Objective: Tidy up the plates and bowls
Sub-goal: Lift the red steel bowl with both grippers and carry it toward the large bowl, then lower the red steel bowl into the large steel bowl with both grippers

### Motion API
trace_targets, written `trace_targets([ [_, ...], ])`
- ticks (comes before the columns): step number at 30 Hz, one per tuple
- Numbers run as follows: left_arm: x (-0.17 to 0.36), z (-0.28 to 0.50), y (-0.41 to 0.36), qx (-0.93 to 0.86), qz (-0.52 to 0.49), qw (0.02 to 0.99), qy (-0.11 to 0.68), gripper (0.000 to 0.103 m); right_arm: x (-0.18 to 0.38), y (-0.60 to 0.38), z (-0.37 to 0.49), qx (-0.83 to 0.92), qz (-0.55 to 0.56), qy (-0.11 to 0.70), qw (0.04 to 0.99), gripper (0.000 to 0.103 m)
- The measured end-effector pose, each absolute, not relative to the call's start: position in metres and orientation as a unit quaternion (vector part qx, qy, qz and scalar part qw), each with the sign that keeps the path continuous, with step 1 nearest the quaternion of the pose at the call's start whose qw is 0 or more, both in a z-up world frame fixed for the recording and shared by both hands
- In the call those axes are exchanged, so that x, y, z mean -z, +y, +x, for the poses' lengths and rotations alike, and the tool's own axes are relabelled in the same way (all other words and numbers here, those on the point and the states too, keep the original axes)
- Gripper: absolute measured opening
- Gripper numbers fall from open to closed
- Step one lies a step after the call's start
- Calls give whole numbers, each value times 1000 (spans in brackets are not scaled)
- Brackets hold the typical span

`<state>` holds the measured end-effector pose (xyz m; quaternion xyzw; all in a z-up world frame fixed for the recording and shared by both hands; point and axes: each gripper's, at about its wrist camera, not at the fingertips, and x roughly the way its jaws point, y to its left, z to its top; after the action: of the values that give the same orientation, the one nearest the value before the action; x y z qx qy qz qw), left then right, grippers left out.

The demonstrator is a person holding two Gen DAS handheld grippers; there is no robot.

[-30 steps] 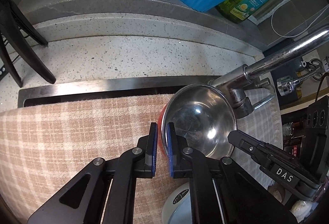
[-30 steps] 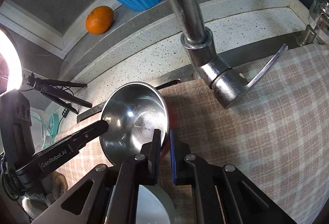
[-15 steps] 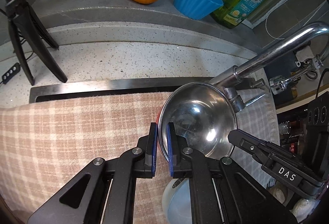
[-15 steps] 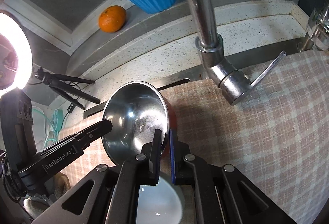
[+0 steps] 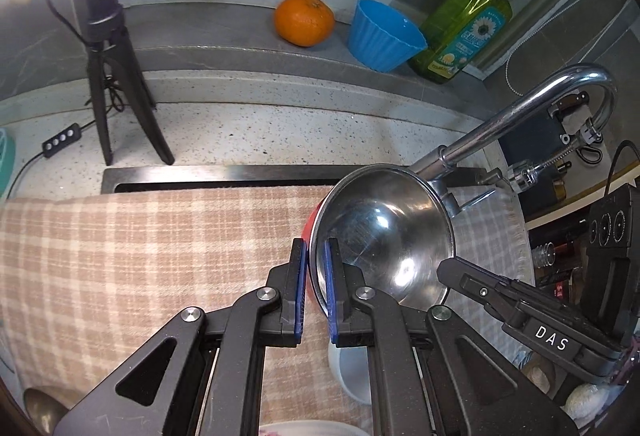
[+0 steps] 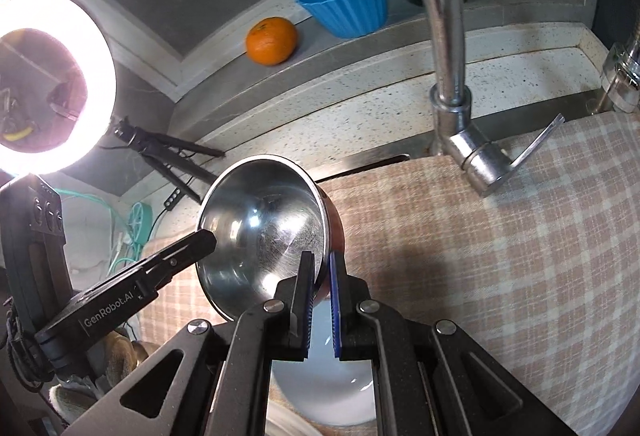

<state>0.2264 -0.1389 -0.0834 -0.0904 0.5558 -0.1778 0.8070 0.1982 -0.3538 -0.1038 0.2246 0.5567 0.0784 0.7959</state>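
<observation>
Speckled stone counter (image 5: 280, 132) at the back, sink below it hidden under a tan plaid cloth (image 5: 140, 256); we note what has shifted over the last second. Both of our grippers have risen and drawn back from the ledge: orange (image 5: 304, 20), blue fluted bowl (image 5: 382, 36) and green soap bottle (image 5: 466, 32) now sit smaller and further off in the left wrist view, and a tripod and ring light (image 6: 48, 84) have come into frame. The steel bowl (image 5: 384, 236) has come up with us, clear of the cloth. We judge the lift under way, the placing not yet begun.

Left gripper (image 5: 316, 288): jaws narrow, blue pads clamped on the bowl's near-left rim, one pad inside, one outside. Right gripper (image 6: 322, 300): likewise nearly closed, pinching the opposite rim. So the bowl hangs between both tools, tilted, mouth toward the cameras. A red outer skin shows at its left edge; whether that is a second nested bowl we cannot tell.

Outward: a white bowl (image 6: 332, 392) rests on the cloth directly beneath the lifted one, near the front edge. Chrome faucet (image 6: 452, 76) stands close behind the bowl at the sink's back edge. Its lever is a possible snag.
</observation>
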Motion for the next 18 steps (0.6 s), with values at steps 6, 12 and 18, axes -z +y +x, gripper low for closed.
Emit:
trace_targets([
  [6, 67, 209, -116, 167, -99, 817, 544, 7, 90, -332, 190, -98, 223, 556, 794, 7],
  [12, 52, 189, -85, 153, -113, 825, 532, 7, 75, -301, 177, -127, 212, 555, 794, 7],
  [18, 40, 161, -47, 131, -129, 834, 521, 7, 65, -265, 164, -160, 194, 555, 793, 7],
])
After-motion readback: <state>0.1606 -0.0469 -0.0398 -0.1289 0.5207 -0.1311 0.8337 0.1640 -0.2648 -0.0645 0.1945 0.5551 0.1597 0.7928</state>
